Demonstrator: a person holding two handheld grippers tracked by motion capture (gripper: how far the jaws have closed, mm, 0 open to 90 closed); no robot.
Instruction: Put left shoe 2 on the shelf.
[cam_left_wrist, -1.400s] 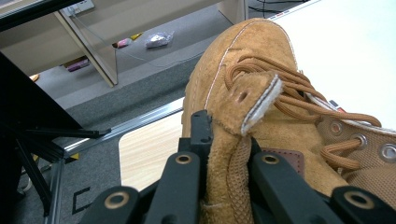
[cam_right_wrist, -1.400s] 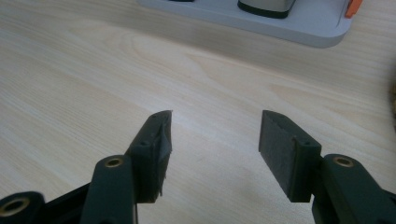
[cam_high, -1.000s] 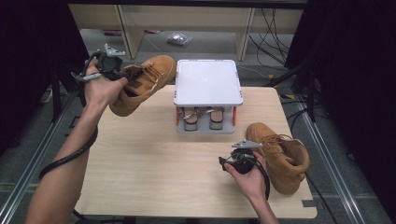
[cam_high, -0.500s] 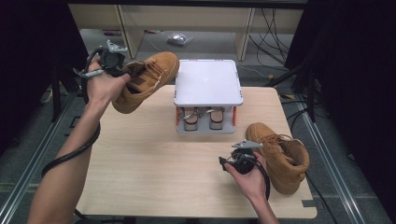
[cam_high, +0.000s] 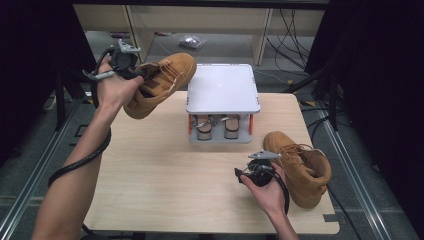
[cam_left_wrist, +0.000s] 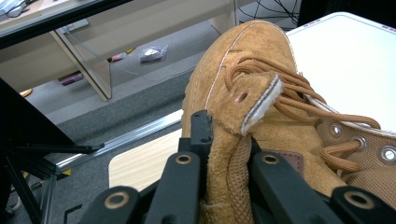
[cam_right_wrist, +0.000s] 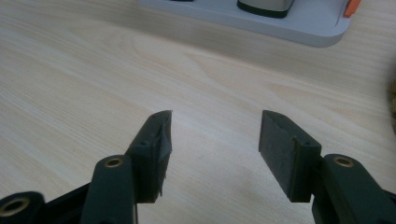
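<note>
Left gripper (cam_left_wrist: 224, 154) clamped on raised boot (cam_high: 162, 82), right gripper (cam_right_wrist: 215, 154) agape

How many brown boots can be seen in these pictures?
2. One boot is held up by the left tool above the table's left rear corner. The other boot lies on the table, front right.

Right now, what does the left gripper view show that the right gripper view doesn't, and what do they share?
Left gripper view alone: the left gripper clamped on the collar of a tan boot held in the air, with the rack's white top, grey floor and a wooden shelf leg behind. Right gripper view alone: the right gripper, jaws apart with nothing between them, low over the table, facing the rack's grey base. Both: light wooden tabletop.
</note>
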